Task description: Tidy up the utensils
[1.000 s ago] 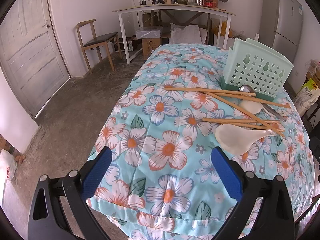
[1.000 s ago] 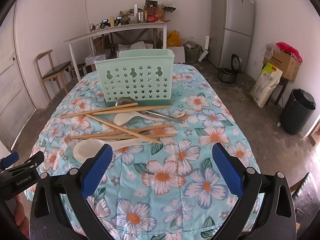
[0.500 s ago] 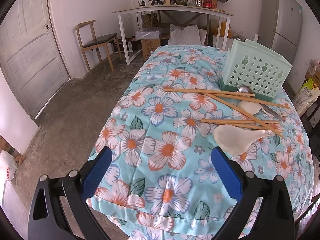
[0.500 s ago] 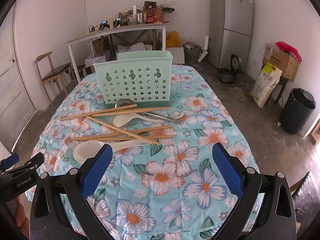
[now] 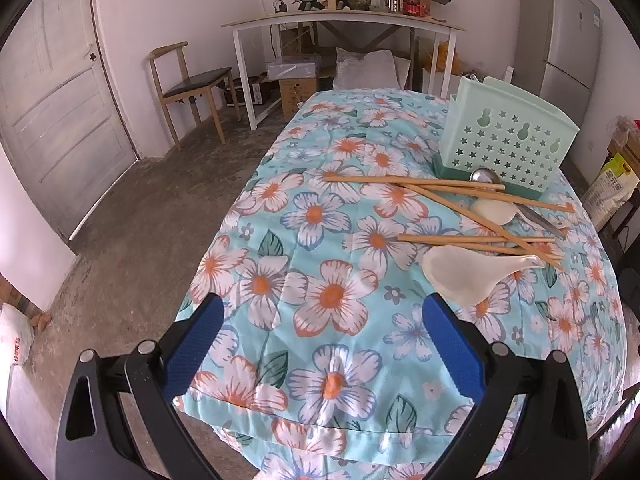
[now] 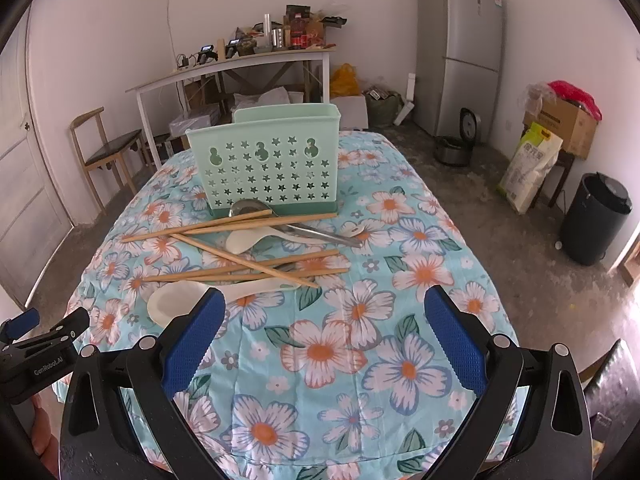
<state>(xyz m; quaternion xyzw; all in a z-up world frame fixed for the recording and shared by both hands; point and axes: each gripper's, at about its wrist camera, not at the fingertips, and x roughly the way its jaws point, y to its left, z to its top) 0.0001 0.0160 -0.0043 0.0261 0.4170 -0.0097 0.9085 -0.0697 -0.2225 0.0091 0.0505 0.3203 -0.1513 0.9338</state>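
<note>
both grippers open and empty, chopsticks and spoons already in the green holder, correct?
Not quite. The chopsticks and spoons lie loose on the cloth in front of the holder, not in it; the right wrist view shows this. Both the left gripper and the right gripper are open and empty.

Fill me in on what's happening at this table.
A person holds a claw in each hand over a table with a floral cloth, about to sort utensils. The left claw and right claw are both open and hold nothing. Chopsticks, two white spoons and a metal spoon lie in a loose pile in front of the green holder. Nothing shows above the holder's rim, so sorting seems not yet begun.
</note>
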